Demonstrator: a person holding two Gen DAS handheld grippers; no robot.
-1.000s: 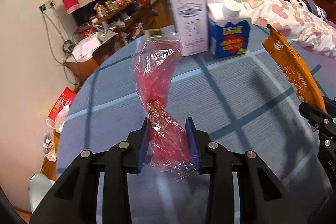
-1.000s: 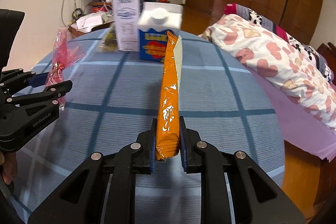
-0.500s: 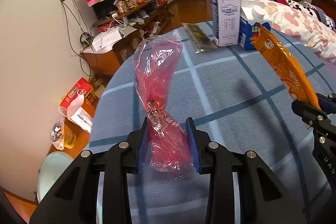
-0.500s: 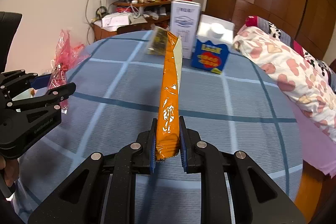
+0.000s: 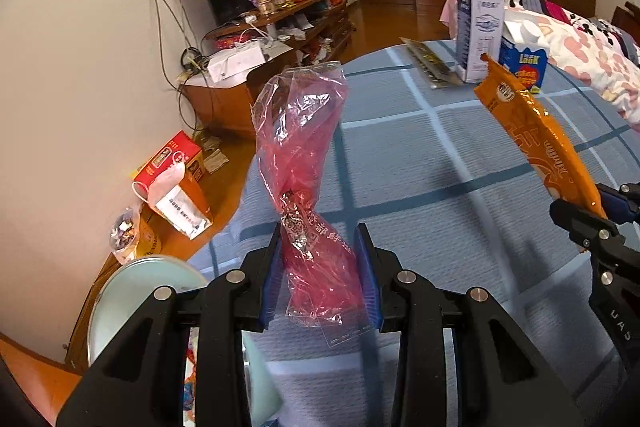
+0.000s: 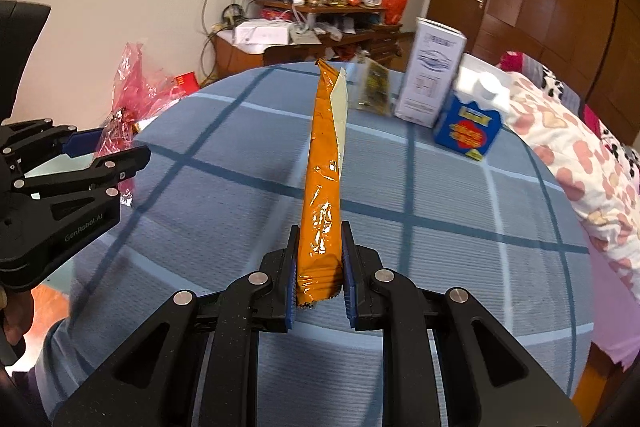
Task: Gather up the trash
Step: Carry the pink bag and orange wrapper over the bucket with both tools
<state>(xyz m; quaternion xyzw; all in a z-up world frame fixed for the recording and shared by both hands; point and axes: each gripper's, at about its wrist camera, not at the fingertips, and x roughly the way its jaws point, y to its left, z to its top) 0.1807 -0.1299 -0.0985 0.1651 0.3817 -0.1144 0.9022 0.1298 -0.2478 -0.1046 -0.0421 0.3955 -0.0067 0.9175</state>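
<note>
So both grippers hold trash above the table (image 6: 460, 267) — left gripper (image 5: 320, 275) grips a red plastic bag (image 5: 300, 131), right gripper (image 6: 319, 269) an orange wrapper (image 6: 322, 163); two cartons (image 6: 434, 83) and a small packet (image 6: 374, 89) remain — nothing is binned yet.

Each gripper (image 5: 322, 277) is matte black plastic with silver screw heads. Blue ribbed pads (image 6: 347, 267) line the fingers. One side carries white lettering.

A round table (image 6: 460, 259) under a blue checked cloth is filling most of both views. A bed (image 6: 592, 163) with a heart-patterned quilt is lying just beside it, and a cluttered wooden cabinet (image 5: 256, 75) is standing against the wall, cables (image 5: 168, 27) hanging above it.
</note>
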